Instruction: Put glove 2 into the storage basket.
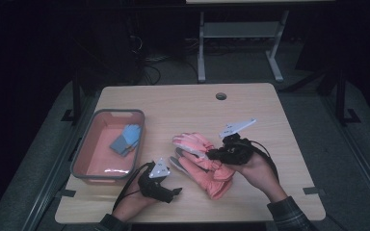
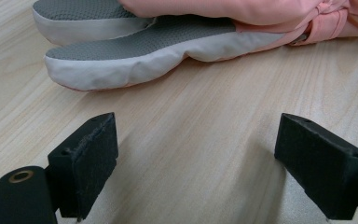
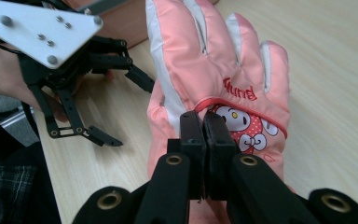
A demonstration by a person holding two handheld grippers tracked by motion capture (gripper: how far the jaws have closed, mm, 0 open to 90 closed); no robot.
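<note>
**Right claw pinches pink glove, left claw waits open**

Claws first, from the high view: the right claw point(image 1: 211, 155) is clamped on a pink glove point(image 1: 203, 161) near the middle of the bench point(image 1: 183, 103), the glove's cuff trailing toward the near edge. The left claw point(image 1: 177, 191) sits near the near left part of the bench, just beside the glove's grey-palmed fingers and not touching them. A grey-rimmed pink tray point(image 1: 92, 171) stands along the left edge of the bench, with a blue glove point(image 1: 126, 139) lying in it.

In the left gripper view, the left claw point(image 2: 196, 163) has its jaws spread wide apart over bare bench point(image 2: 205, 130), nothing between them. The pink glove point(image 2: 168, 42) lies just beyond, its grey palm side and white edging facing the camera.

In the right gripper view, the right claw point(image 3: 204, 126) has its jaws pressed together on the back of the pink glove point(image 3: 205, 56), at the red trim by the cartoon print. The glove's fingers point away from the camera. The left claw point(image 3: 123, 105) shows farther off, open, over the bench point(image 3: 326, 93).
</note>
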